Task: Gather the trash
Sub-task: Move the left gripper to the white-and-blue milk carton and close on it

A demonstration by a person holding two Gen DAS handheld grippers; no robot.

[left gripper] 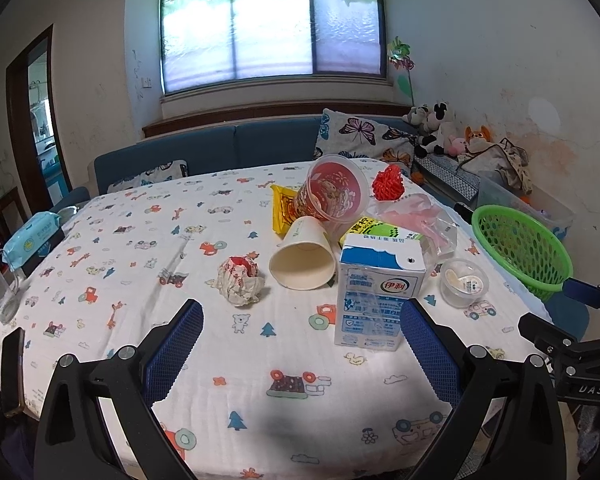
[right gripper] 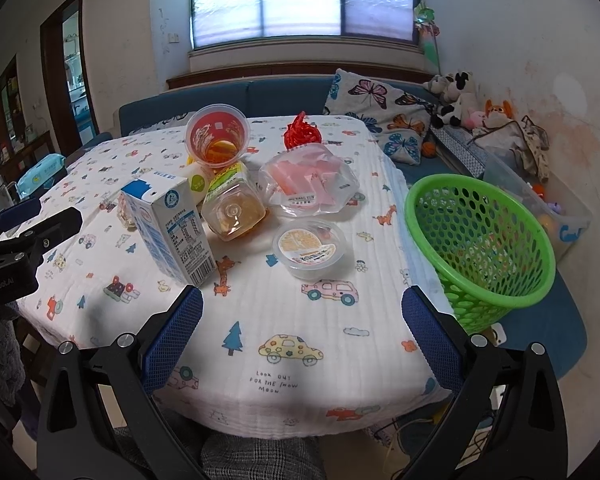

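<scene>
Blue-padded left gripper (left gripper: pixel 302 344) fingers spread wide, empty, right gripper (right gripper: pixel 302 340) likewise, touching nothing

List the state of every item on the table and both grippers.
Milk carton: upright.
Paper cup: on its side.
Red cup: tipped over.
Juice bottle: lying down.
Pudding cup: upright, sealed.
Crumpled wrapper: balled up.
Green basket: tilted, empty.
Left gripper: open.
Right gripper: open.
</scene>
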